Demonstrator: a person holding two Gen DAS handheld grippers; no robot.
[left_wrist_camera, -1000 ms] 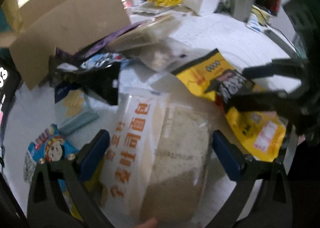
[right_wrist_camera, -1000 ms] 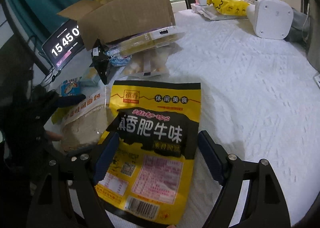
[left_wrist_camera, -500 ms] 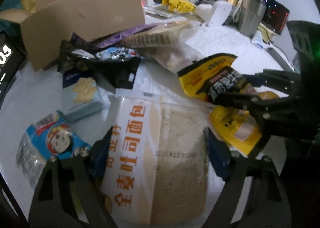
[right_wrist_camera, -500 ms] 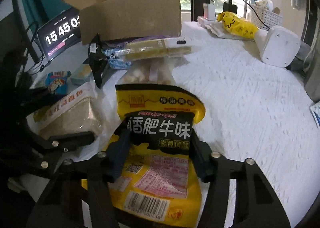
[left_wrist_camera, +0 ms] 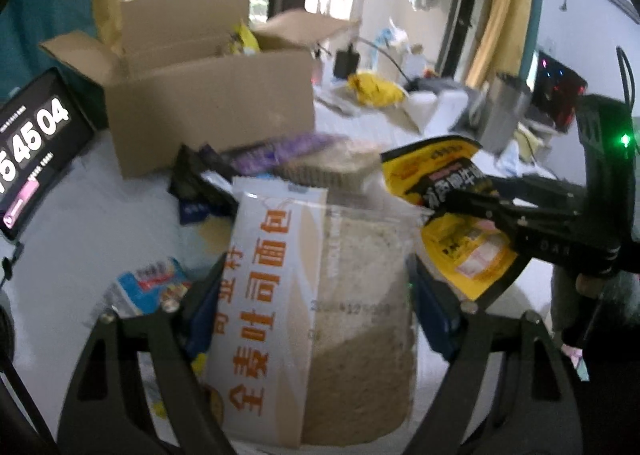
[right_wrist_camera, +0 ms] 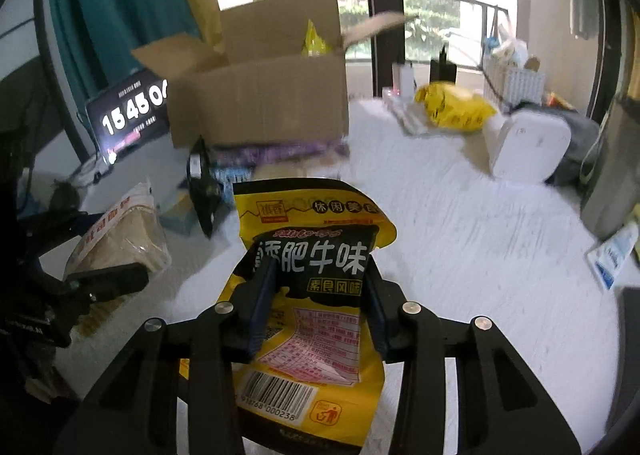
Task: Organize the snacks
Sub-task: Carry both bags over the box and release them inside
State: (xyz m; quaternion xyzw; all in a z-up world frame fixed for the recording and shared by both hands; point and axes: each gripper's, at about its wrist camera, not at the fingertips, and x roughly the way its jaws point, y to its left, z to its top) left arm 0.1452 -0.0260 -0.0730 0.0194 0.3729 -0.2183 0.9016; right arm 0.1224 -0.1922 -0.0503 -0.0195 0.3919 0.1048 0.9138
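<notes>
Lifted since a second ago: both packets are rising off the white bench (right_wrist_camera: 460,239).

Left tongs (left_wrist_camera: 312,307) are clamping the bread loaf (left_wrist_camera: 352,295) across its width; soft, crushable.

Right tongs (right_wrist_camera: 316,303) are closing on the yellow pouch (right_wrist_camera: 316,255) at mid-body; light, slippery, crumpling.

Cardboard box (right_wrist_camera: 260,95) is standing open beyond.

A white textured tabletop (right_wrist_camera: 472,239) carries an open cardboard box (right_wrist_camera: 260,103), a heap of snack packets (left_wrist_camera: 256,167) at its foot, a blue packet (left_wrist_camera: 148,287), a clock display (right_wrist_camera: 132,111), a yellow bag (right_wrist_camera: 452,107), a white appliance (right_wrist_camera: 528,151) and a metal cylinder (right_wrist_camera: 612,175).
</notes>
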